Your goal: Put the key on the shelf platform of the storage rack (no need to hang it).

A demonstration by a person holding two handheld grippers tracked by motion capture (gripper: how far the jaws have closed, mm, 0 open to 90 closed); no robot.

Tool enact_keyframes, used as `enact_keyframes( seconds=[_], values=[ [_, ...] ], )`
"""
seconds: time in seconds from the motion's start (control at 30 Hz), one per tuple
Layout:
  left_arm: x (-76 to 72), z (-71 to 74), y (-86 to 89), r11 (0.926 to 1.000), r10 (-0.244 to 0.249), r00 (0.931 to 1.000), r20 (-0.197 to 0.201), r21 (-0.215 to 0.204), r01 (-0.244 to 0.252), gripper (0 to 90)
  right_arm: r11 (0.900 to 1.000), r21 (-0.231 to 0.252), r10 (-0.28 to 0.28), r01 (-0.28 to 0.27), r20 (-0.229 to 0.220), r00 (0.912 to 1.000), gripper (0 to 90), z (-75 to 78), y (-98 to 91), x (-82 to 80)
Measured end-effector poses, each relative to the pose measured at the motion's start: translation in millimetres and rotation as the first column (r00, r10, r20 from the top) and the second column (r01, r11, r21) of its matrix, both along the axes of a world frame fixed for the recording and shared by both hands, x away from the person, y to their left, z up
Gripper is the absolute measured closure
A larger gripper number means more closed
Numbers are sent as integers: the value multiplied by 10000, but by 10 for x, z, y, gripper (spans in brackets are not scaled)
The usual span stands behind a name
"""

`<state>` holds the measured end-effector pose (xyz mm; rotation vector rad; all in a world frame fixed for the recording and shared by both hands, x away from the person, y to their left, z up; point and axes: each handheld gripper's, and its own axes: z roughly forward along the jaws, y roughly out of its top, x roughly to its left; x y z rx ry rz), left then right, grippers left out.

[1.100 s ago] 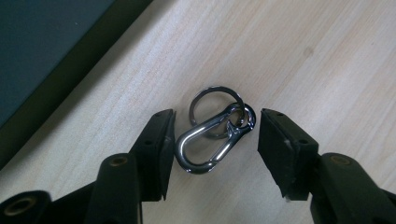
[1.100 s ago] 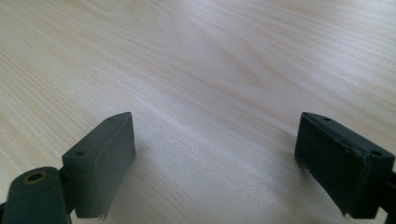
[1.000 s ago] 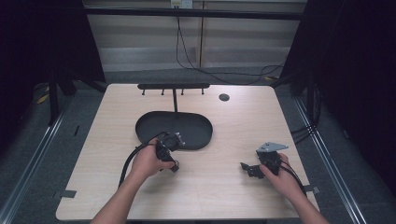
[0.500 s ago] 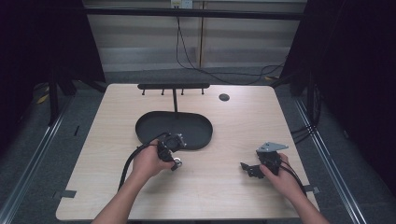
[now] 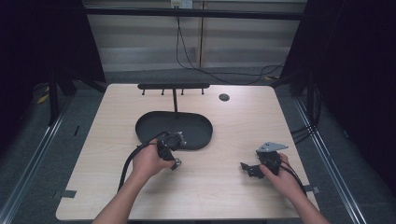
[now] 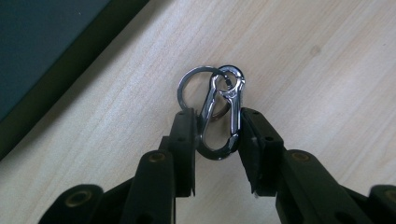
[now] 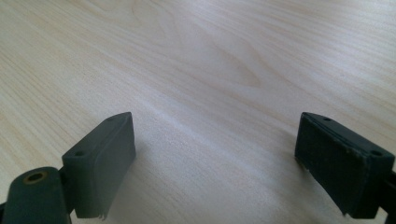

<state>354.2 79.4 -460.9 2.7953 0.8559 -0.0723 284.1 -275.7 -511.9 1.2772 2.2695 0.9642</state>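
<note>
Wooden table [image 5: 224,135], left gripper [image 6: 215,133] clamped on carabiner [image 6: 222,119] with key ring, right gripper [image 7: 215,163] wide open, empty.

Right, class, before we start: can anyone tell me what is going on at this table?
A person at a wooden table holds a gripper in each hand. The left gripper has just closed its fingers on a silver carabiner with a key ring attached, lying on the wood near a black oval tray. The right gripper rests open over bare wood, holding nothing.
</note>
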Motion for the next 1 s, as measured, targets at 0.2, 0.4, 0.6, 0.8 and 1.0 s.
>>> enact_keyframes(
  seconds=[0.2,0.4,0.6,0.8,1.0],
  values=[
    [9,82,35,9999,81,9999,-67,-68,-82,678,10000,1,-1,1,-2,10000,119,0,0,0],
    [33,171,68,9999,126,9998,-124,36,-126,679,10000,0,-1,1,-1,10000,119,0,0,0],
    [61,269,102,9999,142,9999,-40,-8,-142,679,10000,0,-1,1,-1,10000,119,0,0,0],
    [87,309,124,9997,235,9996,-130,64,-234,680,10000,-2,-1,1,1,10000,119,0,0,0],
    [116,378,139,9997,254,9996,-139,32,-253,681,10000,-1,-1,1,0,10000,119,0,0,0]
  ],
)
